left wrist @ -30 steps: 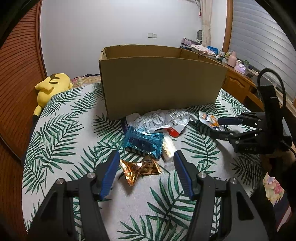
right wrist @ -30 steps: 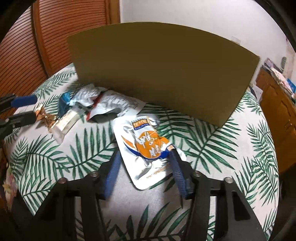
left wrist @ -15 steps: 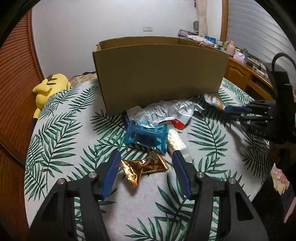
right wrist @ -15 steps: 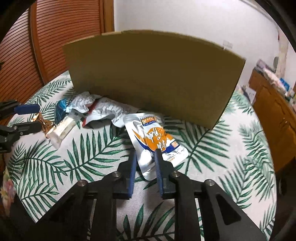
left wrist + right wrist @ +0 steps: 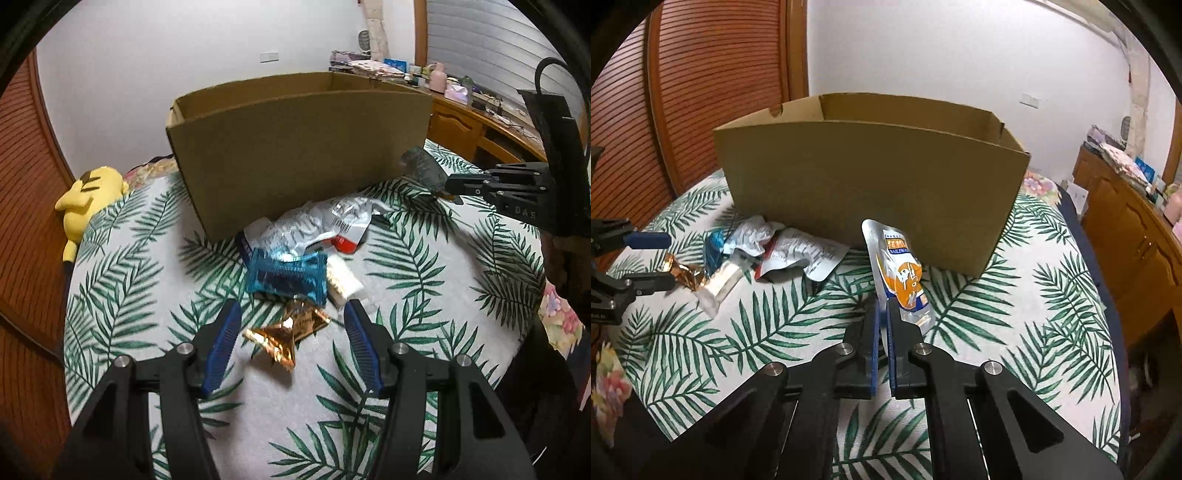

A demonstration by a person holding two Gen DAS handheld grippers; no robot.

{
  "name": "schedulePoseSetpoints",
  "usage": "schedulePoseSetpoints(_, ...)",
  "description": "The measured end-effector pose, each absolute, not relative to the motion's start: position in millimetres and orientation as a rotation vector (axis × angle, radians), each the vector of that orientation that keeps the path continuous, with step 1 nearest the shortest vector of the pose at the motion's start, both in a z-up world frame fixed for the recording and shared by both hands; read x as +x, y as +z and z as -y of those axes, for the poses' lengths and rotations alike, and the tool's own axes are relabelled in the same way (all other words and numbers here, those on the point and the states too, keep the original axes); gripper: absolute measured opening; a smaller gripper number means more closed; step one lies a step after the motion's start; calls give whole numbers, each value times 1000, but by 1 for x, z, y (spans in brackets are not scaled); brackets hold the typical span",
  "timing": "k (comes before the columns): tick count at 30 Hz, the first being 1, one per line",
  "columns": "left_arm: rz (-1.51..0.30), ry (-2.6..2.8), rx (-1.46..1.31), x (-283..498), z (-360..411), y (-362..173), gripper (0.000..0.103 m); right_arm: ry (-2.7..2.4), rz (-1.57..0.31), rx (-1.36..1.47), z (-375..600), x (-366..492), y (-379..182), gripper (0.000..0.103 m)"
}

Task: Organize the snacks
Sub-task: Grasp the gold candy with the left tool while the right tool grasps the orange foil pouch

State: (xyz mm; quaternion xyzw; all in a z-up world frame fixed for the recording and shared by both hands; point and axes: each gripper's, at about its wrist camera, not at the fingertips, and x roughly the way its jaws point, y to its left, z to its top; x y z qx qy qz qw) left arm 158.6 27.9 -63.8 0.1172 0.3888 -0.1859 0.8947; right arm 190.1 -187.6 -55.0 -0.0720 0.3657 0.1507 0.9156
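Note:
My right gripper [image 5: 883, 314] is shut on an orange and silver snack pouch [image 5: 899, 269] and holds it lifted off the bed, in front of the open cardboard box [image 5: 871, 192]. The pouch shows grey in the left wrist view [image 5: 424, 170]. My left gripper [image 5: 291, 321] is open, its fingers either side of a gold foil snack [image 5: 286, 332] lying on the leaf-print cover. Beyond it lie a blue wrapped snack [image 5: 288, 275], a white bar [image 5: 341, 280] and crumpled silver bags [image 5: 317, 225].
The box [image 5: 295, 147] stands at the far side of the bed. A yellow plush toy [image 5: 86, 195] lies at the left edge. A wooden cabinet [image 5: 1126, 236] runs along the right. Slatted wooden doors [image 5: 701, 92] stand to the left.
My right gripper closed on the orange pouch and lifted it up off the cover. My left gripper moved closer around the gold foil snack and stayed open.

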Motion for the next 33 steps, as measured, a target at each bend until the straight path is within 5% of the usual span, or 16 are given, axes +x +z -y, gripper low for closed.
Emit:
schedulePoseSetpoints(20, -943, -482, 297, 172, -25, -86, 54, 311, -745, -102, 208, 200, -44, 0)
schedulePoseSetpoints(28, -938, -405, 254, 180, -33, -92, 30, 297, -743, -138, 205, 199, -44, 0)
schedulePoseSetpoints(29, -936, -397, 247, 180, -35, -92, 16, 294, -743, -144, 205, 199, -44, 0)
schedulePoseSetpoints(33, -924, -373, 206, 177, -42, -92, 16, 290, -748, -141, 207, 198, -43, 0)
